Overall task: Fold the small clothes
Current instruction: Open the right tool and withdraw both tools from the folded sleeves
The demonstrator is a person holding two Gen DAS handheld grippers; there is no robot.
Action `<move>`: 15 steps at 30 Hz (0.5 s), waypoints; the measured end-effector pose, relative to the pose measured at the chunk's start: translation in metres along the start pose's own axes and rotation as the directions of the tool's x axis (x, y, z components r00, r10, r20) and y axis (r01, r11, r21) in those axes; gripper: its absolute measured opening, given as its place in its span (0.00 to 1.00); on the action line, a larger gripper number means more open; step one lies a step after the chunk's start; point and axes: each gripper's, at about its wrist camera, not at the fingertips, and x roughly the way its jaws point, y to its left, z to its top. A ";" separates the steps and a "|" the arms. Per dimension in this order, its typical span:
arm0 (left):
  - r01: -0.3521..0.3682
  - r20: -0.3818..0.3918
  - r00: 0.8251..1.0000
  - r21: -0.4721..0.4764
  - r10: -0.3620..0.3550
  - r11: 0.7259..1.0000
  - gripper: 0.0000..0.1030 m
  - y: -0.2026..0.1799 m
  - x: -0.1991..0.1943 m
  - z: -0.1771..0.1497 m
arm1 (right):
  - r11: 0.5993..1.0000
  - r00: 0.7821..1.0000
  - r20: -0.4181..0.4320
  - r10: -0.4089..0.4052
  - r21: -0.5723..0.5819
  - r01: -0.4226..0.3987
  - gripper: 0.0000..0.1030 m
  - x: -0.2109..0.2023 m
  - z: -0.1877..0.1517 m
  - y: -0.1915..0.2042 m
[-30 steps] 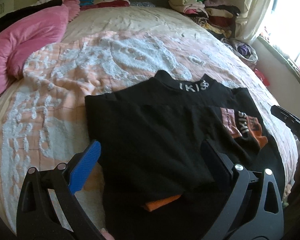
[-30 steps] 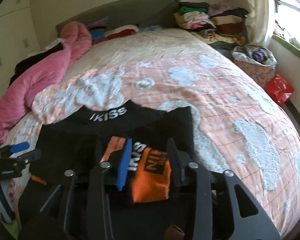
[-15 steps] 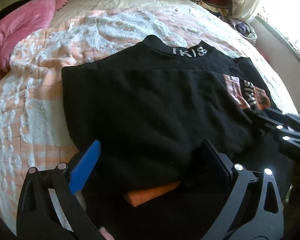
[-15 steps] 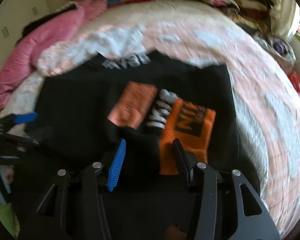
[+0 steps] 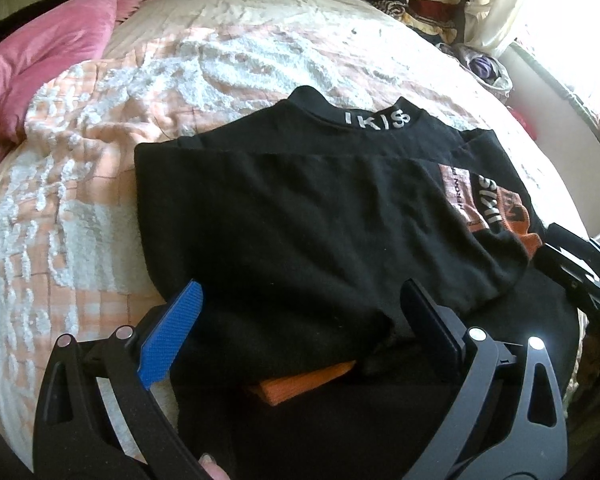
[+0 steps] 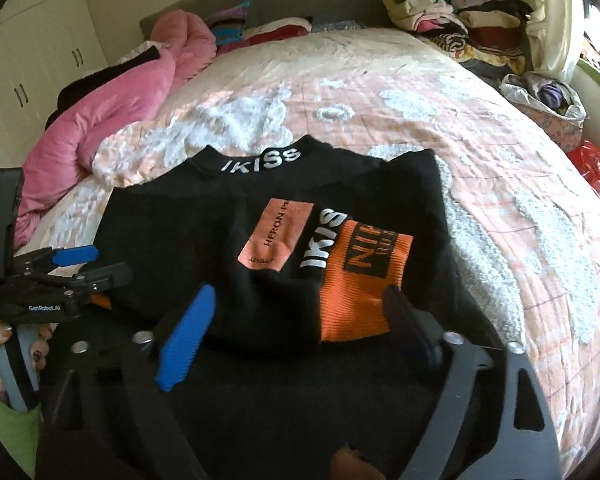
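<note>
Two grippers worked over one black top point(image 6: 228, 264), spread on the bed point(image 6: 500, 184) with its lettered collar point(image 6: 260, 160) at twelve o'clock and the hem toward the person.

Left gripper point(image 5: 300, 320): jaws wide, nothing pinched. The folded left sleeve's orange cuff point(image 5: 300, 380) lay just below and between its fingers, at about six o'clock from the fingertips.

Right gripper point(image 6: 296, 316): jaws opening, straddling but not pressing the other orange cuff point(image 6: 356, 280), which rested on the top's right side beside the salmon patch point(image 6: 276, 236).

Both sleeves looked folded in across the body, so the garment read as a rough rectangle, long axis running six to twelve. Judged next fold: hem carried up toward the collar. Both grippers sat at the hem end, neither clearly nearer; the hem itself was hidden under them.

A pink blanket point(image 6: 108, 120) lay at ten o'clock and a clothes pile point(image 6: 460, 20) at one.
</note>
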 end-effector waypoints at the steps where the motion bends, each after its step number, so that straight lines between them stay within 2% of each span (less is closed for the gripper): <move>1: -0.002 0.003 1.000 0.000 0.002 1.000 0.90 0.000 -0.001 0.000 | 1.000 1.000 0.011 0.002 0.003 -0.002 0.88 -0.003 0.000 -0.001; 4: -0.005 0.014 1.000 -0.002 0.005 1.000 0.90 0.000 -0.006 0.001 | 1.000 1.000 0.030 0.003 0.012 -0.003 0.92 -0.010 -0.002 -0.004; 15: -0.048 0.054 0.997 -0.012 0.048 0.999 0.91 0.001 -0.024 0.000 | 0.999 0.996 0.086 0.021 0.028 -0.023 0.94 -0.043 -0.004 -0.007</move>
